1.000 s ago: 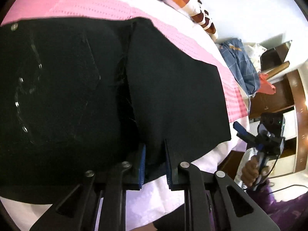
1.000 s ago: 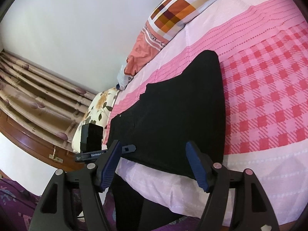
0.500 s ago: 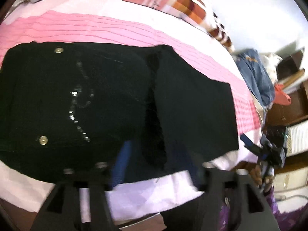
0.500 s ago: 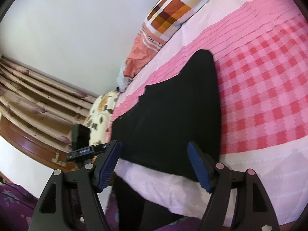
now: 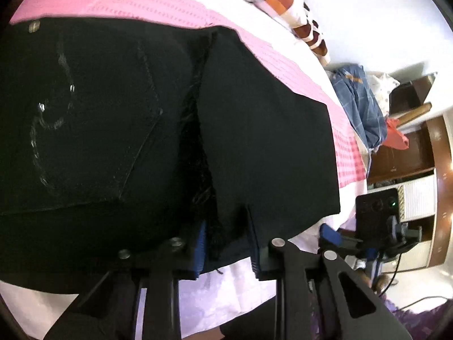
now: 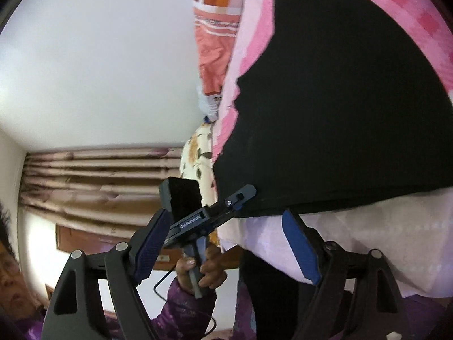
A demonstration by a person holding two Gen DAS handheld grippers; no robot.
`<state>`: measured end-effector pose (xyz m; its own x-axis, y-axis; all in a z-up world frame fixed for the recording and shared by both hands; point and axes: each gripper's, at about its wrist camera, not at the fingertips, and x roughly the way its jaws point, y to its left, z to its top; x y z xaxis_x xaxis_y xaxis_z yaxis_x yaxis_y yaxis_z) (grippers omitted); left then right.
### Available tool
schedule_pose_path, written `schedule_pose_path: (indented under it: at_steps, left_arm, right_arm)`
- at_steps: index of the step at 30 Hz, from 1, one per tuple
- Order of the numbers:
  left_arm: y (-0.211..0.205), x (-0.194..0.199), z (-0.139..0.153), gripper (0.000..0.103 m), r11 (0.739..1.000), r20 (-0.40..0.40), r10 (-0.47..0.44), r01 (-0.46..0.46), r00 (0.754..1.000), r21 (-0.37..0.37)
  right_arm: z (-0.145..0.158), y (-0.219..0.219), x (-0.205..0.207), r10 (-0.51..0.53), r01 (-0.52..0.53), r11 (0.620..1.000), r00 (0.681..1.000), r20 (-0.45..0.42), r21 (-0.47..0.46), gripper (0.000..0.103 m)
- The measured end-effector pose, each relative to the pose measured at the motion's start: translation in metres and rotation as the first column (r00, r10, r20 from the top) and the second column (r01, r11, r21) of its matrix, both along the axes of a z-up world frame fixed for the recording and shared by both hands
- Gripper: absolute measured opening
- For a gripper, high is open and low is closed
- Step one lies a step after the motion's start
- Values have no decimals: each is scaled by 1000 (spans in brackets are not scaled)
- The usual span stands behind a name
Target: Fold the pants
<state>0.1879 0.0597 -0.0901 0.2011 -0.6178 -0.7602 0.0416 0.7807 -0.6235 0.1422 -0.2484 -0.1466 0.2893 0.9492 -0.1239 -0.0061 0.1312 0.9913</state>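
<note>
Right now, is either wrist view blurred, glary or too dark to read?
Left wrist: sharp, but the black pants lose detail in shadow; window glare at right. Right wrist: slight motion blur on the pink bedsheet, strong fisheye bending throughout.

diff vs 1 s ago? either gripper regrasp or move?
The left gripper let go half a second ago, jaws apart and pulled back, and is now shut again on the near edge of the pants. The right gripper rolled left toward the left one, still open and empty. The pants stay flat on the bed.
</note>
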Motion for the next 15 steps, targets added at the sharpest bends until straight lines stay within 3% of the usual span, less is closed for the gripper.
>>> schedule_pose_path:
  at_steps: [4,11,15]
  left_arm:
    - [5,0,1,25,999,10,2,-2,1000,-43]
    - [13,-2,2,22,990,-5,39,-39,999,-132]
    - [18,-1,11,21,985,8,52,-50,999,-165]
  right_arm:
    - [-5,12,5,-16,16,1000,999,-30,4,79]
    - [4,39,11,-13,7,984,999,-30,-177,78]
    - [0,39,9,-45,35,990,997,-69,-137,78]
